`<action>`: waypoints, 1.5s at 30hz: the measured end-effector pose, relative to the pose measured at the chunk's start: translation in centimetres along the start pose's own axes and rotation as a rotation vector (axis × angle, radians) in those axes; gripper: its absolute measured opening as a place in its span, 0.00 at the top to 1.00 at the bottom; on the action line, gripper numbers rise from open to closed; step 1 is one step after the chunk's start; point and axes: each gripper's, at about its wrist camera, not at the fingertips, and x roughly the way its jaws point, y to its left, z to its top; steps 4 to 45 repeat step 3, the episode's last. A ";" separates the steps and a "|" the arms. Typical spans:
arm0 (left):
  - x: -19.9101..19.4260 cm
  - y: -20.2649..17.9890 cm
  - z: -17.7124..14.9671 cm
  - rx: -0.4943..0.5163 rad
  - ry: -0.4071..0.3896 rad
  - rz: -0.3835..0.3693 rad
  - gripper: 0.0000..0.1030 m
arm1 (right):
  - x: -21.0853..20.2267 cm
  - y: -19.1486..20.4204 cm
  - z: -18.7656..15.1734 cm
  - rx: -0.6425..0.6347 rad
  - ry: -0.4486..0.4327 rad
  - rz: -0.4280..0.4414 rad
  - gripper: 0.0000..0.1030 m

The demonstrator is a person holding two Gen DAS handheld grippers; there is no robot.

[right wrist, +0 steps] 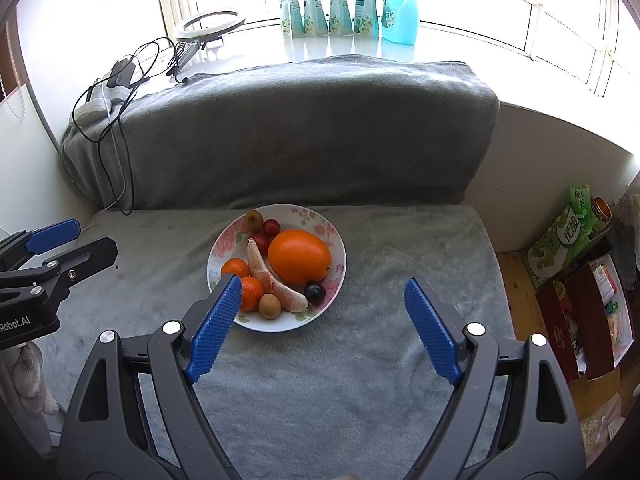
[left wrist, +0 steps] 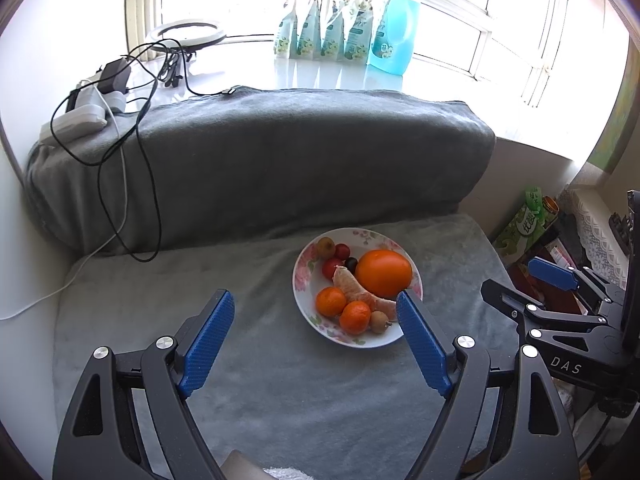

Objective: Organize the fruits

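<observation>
A floral white plate (left wrist: 304,280) (right wrist: 336,240) sits on the grey cloth surface. It holds a large orange (left wrist: 383,273) (right wrist: 299,256), two small tangerines (left wrist: 331,301) (right wrist: 235,268), a peeled citrus segment (left wrist: 352,284) (right wrist: 264,272), red cherry tomatoes (left wrist: 342,251) (right wrist: 272,227), a dark grape (right wrist: 315,292) and small brown fruits (left wrist: 380,321) (right wrist: 269,306). My left gripper (left wrist: 316,300) is open and empty, just short of the plate's near left side. My right gripper (right wrist: 322,286) is open and empty, in front of the plate; it also shows in the left wrist view (left wrist: 552,274).
A grey cushion (left wrist: 280,160) backs the seat. Cables and chargers (left wrist: 100,92) lie at its left end. Detergent pouches and a blue bottle (left wrist: 394,20) stand on the sill. Boxes and a green carton (right wrist: 560,240) crowd the floor at the right.
</observation>
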 end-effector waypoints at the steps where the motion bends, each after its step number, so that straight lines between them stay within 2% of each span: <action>1: -0.1 0.0 0.0 0.004 -0.007 0.002 0.19 | 0.0 0.0 0.1 -0.001 0.001 0.001 0.17; 45: -0.2 -0.1 -0.1 0.008 -0.013 0.008 0.19 | 0.0 0.0 0.0 0.000 0.003 -0.001 0.17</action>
